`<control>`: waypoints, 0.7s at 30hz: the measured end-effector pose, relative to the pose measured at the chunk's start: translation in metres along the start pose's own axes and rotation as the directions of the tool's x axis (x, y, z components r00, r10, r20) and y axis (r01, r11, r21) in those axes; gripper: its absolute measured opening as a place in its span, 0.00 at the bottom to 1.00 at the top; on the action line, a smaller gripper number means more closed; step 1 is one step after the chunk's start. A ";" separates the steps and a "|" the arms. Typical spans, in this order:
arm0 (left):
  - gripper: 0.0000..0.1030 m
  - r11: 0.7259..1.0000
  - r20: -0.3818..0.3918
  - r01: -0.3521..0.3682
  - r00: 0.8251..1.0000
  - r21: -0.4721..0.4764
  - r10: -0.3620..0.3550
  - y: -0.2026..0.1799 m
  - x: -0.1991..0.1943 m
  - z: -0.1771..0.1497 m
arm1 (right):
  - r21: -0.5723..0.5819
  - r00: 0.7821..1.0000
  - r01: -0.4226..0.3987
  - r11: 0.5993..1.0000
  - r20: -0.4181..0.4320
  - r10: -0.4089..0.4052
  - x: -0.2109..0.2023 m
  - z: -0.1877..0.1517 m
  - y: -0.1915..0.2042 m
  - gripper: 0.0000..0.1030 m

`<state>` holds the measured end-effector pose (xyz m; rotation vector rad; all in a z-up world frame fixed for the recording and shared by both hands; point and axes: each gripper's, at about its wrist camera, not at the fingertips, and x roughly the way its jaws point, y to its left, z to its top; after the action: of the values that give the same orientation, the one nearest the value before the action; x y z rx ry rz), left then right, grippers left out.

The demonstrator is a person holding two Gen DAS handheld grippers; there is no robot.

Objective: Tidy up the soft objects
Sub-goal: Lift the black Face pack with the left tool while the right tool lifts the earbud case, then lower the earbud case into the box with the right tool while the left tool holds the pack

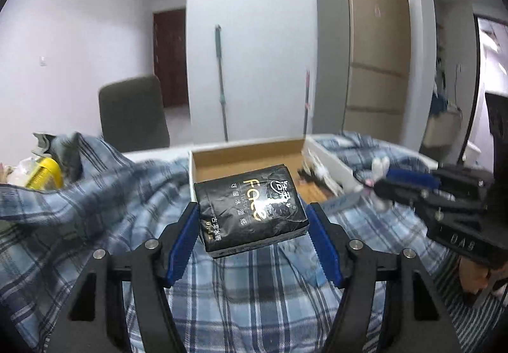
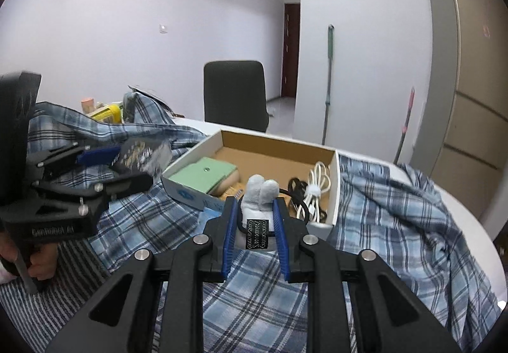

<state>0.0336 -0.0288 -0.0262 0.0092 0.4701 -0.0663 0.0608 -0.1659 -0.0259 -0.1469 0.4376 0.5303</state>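
My left gripper [image 1: 252, 219] is clamped on the tissue pack [image 1: 250, 210], lifted near the cardboard box [image 2: 333, 191]; my right gripper [image 2: 254, 219] pinches what looks like a small plush toy [image 2: 258, 194]. The crinkly pack could slip from the shallow grip onto the plaid cloth [image 1: 238, 289].

Both wrist views face the cardboard box [image 1: 247, 159] closely.

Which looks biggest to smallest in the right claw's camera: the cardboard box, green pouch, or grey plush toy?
1. cardboard box
2. green pouch
3. grey plush toy, though it is nearer the camera, so unsure against the pouch.
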 end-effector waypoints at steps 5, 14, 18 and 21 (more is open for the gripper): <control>0.67 1.000 0.080 -0.024 0.997 0.020 0.023 -0.003 -0.014 0.004 | -0.014 1.000 0.006 1.000 0.008 -0.006 -0.001 0.001 0.003 0.20; 0.67 0.998 0.202 -0.028 0.979 0.051 0.017 -0.014 -0.039 0.007 | -0.011 0.987 0.050 0.999 0.151 -0.048 -0.027 0.009 0.009 0.20; 0.68 0.999 0.284 -0.032 0.959 0.044 0.018 -0.017 -0.051 0.019 | -0.012 0.960 0.105 0.994 0.261 -0.098 -0.043 0.022 0.015 0.20; 0.68 0.999 0.352 -0.038 0.936 0.036 0.023 -0.018 -0.055 0.037 | 0.009 0.937 0.151 0.989 0.318 -0.146 -0.044 0.037 0.012 0.20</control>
<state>0.0002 -0.0441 0.0321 0.0453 0.1091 -0.0458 0.0340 -0.1668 0.0269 -0.1059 0.1057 0.3992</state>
